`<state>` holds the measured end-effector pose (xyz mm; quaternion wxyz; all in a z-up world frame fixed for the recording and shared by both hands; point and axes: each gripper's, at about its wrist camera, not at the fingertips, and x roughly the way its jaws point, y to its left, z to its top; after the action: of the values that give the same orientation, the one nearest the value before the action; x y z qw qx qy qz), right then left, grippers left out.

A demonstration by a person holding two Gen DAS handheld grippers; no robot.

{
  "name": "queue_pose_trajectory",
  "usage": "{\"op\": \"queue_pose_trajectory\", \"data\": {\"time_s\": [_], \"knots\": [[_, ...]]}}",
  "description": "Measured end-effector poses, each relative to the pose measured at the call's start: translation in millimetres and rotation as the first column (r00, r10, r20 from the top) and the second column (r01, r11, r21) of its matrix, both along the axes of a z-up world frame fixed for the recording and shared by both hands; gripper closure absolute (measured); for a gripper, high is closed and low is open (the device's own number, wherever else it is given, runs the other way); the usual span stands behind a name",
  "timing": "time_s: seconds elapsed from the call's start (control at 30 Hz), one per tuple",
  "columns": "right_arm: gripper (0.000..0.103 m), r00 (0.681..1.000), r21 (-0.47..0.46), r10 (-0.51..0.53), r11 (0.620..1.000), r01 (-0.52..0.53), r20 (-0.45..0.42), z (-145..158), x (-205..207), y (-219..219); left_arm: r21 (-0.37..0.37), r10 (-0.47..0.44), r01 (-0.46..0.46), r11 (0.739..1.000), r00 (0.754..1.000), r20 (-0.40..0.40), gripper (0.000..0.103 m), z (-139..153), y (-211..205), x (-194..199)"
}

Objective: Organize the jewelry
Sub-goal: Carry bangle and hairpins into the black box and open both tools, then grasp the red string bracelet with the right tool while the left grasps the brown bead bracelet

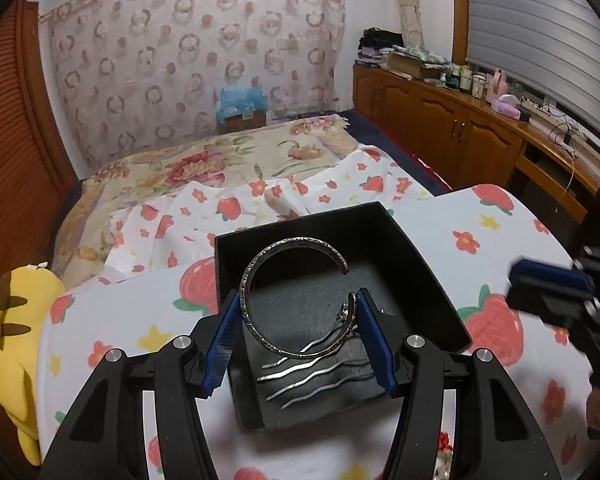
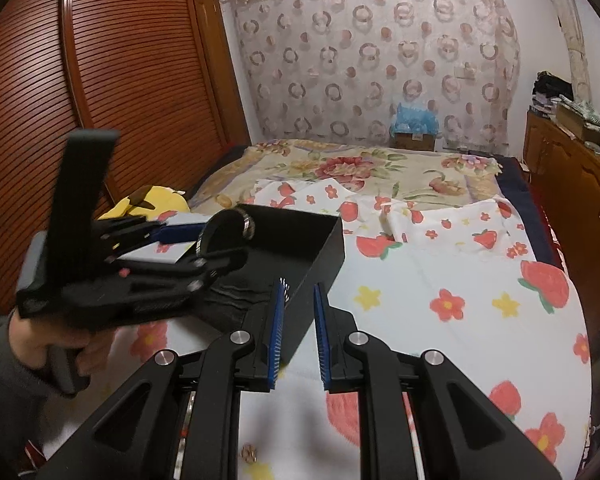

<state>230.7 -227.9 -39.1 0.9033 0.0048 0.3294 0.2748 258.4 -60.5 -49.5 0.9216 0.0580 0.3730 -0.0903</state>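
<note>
Over black box [image 1: 416,256], bangle [image 1: 260,280], hairpins [image 1: 312,380]

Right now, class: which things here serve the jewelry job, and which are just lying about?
For the job: silver bangle clamped in the left gripper; black box; wavy hairpins; right gripper, empty.

Lying about: yellow plush toy; strawberry blanket; dresser clutter.

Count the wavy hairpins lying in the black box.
4, side by side on the floor of the black box, under the held bracelet: hairpins. More may be hidden.
</note>
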Motion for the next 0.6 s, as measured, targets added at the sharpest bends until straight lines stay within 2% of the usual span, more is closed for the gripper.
{"op": "queue_pose_trajectory", "data": {"time_s": [0.07,0.2,0.27,0.33,0.43,0.53,0.6], "knots": [[0.086,1.0,0.0,0.005,1.0,-0.005,0.001,-2,-6,-2,-0.006,0.004,-0.004,1.0,1.0,0.021,0.036,2,0,-2],[0.086,1.0,0.007,0.023,1.0,-0.022,-0.016,-9,-22,-2,-0.035,-0.008,0.009,0.999,0.999,0.043,0.033,10,2,-13],[0.081,0.999,0.005,0.031,1.0,-0.03,-0.026,-13,-28,1,-0.045,-0.008,0.01,0.999,0.999,0.049,0.033,13,6,-22],[0.065,0.998,0.014,0.045,0.999,-0.045,-0.035,-18,-36,4,-0.053,-0.011,0.014,0.998,0.998,0.06,0.033,16,11,-34],[0.065,0.996,0.019,0.068,0.998,-0.068,-0.051,-24,-43,10,-0.061,-0.008,0.012,0.998,0.997,0.073,0.033,16,20,-52],[0.065,0.99,0.036,0.094,0.995,-0.09,-0.107,-32,-46,18,-0.049,0.012,-0.008,0.999,0.997,0.082,0.024,14,29,-68],[0.065,0.985,0.029,0.104,0.994,-0.101,-0.138,-36,-47,25,-0.057,0.01,-0.005,0.998,0.996,0.089,0.023,13,35,-78]]}}
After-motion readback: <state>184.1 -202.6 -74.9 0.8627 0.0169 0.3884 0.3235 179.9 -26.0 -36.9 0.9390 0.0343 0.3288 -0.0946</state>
